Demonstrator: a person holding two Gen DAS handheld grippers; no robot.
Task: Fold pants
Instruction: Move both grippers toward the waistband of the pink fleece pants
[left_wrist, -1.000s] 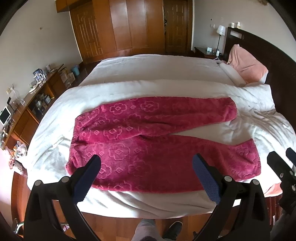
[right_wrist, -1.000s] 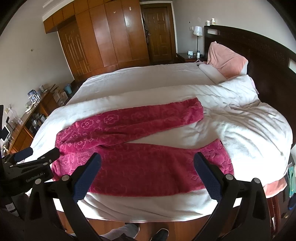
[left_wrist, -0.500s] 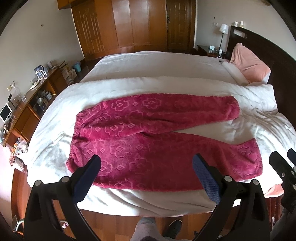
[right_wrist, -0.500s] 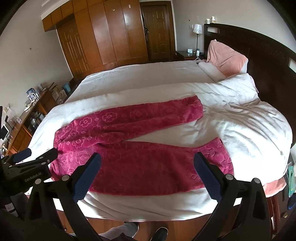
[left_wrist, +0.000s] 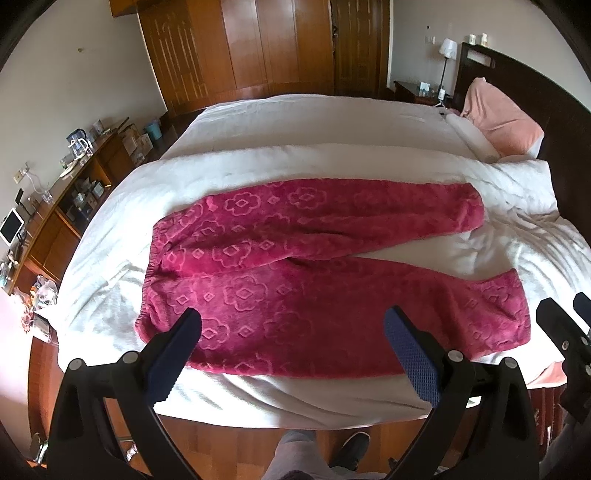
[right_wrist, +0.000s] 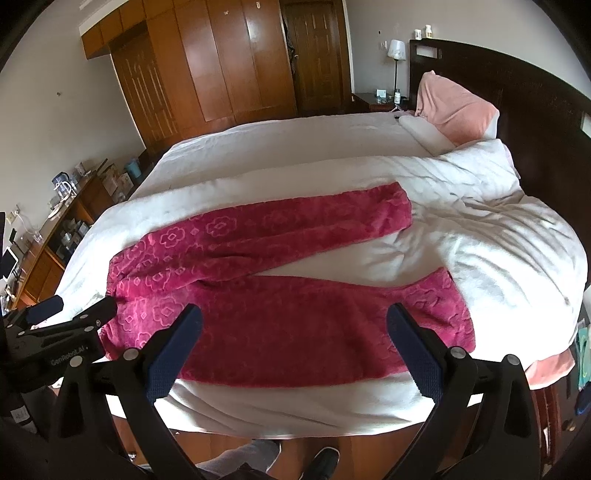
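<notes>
Magenta fleece pants (left_wrist: 295, 273) with a flower pattern lie flat on the white bed (left_wrist: 295, 122), waistband at the left, both legs spread apart toward the right. The right wrist view shows the same pants (right_wrist: 280, 295). My left gripper (left_wrist: 291, 350) hovers open above the near leg, close to the waistband end, holding nothing. My right gripper (right_wrist: 295, 347) is open over the near leg, further toward the cuff, also holding nothing. Each gripper shows at the edge of the other's view: the right one (left_wrist: 569, 325), the left one (right_wrist: 74, 317).
A pink pillow (left_wrist: 498, 118) leans on the dark headboard (right_wrist: 517, 96) at the right. A cluttered wooden desk (left_wrist: 55, 206) runs along the left wall. Wooden wardrobes (left_wrist: 240, 48) fill the back. A person's shoe (left_wrist: 351, 448) stands on the wooden floor under the grippers.
Both grippers have drifted slightly closer over the bed, so the pants sit a little lower and larger in view. Jaws stay open; the pants have not moved.
</notes>
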